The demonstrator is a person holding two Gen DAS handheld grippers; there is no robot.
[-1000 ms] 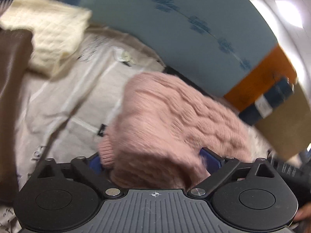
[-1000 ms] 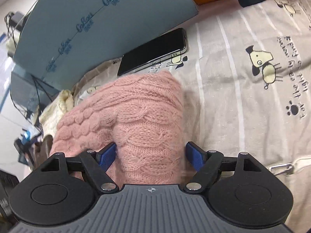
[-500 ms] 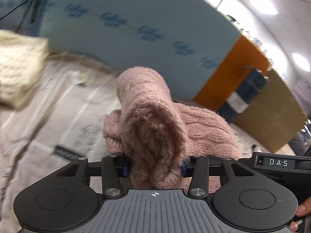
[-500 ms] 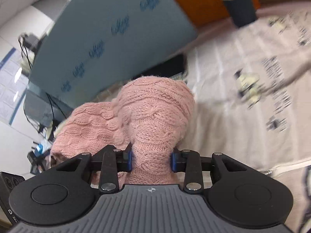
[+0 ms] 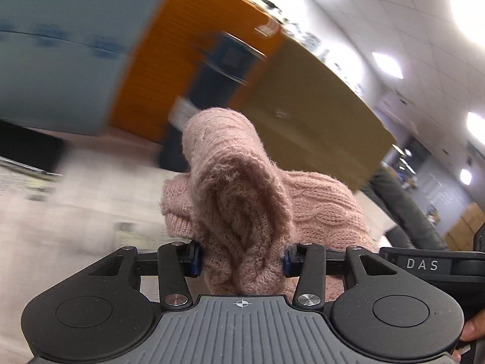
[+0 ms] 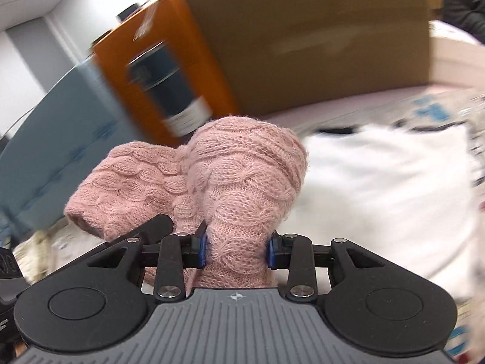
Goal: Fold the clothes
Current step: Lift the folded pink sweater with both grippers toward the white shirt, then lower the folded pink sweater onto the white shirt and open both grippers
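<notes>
Both wrist views: two hand-held grippers, left (image 5: 241,262) and right (image 6: 237,250), each clamp one pink sweater (image 6: 242,176).

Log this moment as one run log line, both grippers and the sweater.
left gripper: shut on pink knit sweater | right gripper: shut on pink knit sweater | sweater: bunched, gripped at two spots

Colours: pink knit against orange, blue, tan.
Pink sweater (image 6: 242,182) is showing a cable-knit pattern; gripper pads (image 6: 201,250) are showing blue on black linkages. Orange box (image 6: 169,45), dark blue canister (image 6: 169,91), brown cardboard (image 6: 318,30), white cloth (image 6: 379,197), grey-blue panel (image 5: 60,45).
</notes>
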